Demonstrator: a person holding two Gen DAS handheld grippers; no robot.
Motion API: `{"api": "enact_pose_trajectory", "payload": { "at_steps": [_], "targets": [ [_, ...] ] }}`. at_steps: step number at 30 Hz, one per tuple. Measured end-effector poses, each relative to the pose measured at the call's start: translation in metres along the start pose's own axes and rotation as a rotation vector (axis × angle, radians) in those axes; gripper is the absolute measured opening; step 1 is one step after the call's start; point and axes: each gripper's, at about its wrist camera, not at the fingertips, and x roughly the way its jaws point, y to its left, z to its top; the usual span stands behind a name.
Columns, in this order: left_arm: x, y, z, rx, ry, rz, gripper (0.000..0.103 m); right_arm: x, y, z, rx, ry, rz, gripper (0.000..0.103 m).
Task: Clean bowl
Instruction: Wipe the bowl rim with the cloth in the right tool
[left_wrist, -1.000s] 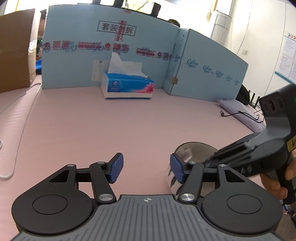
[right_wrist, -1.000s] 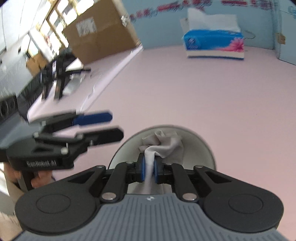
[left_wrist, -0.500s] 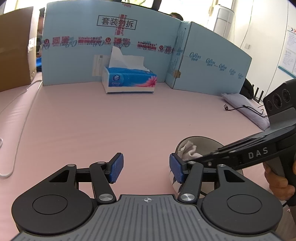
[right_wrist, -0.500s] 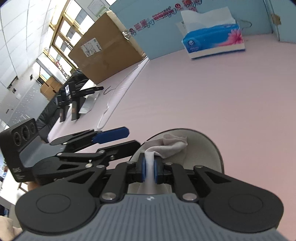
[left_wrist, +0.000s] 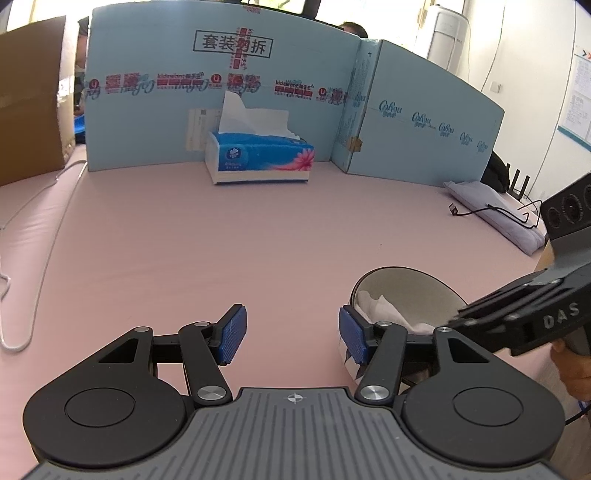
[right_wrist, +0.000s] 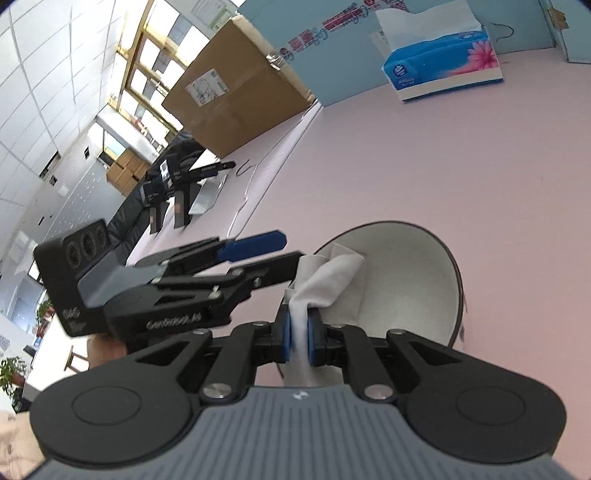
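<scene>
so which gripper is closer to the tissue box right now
Neither is near it, and I can't tell which is closer. The tissue box stands far across the table by the blue board. The left gripper is open beside the bowl; the right gripper pinches a tissue in it.

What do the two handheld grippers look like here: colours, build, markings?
Both are black linkage grippers with round pivot housings, silver screws, a ribbed grey body and blue textured pads. The left gripper and right gripper match. White "DAS" lettering and a three-lens camera block mark each body's side.
</scene>
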Motion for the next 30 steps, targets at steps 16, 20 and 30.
{"api": "enact_pose_trajectory", "payload": {
  "at_steps": [16, 20, 30],
  "targets": [
    [-0.001, -0.001, 0.002, 0.005, -0.002, 0.008, 0.065, 0.003, -0.010, 0.006, 0.056, -0.022, 0.062, 0.010],
    [0.000, -0.002, 0.002, 0.000, 0.004, 0.011, 0.065, -0.001, -0.007, 0.001, 0.035, -0.009, 0.066, 0.010],
    [-0.006, -0.005, 0.003, -0.013, -0.008, 0.034, 0.070, -0.017, -0.004, -0.010, 0.017, -0.020, 0.060, 0.010]
  ]
}}
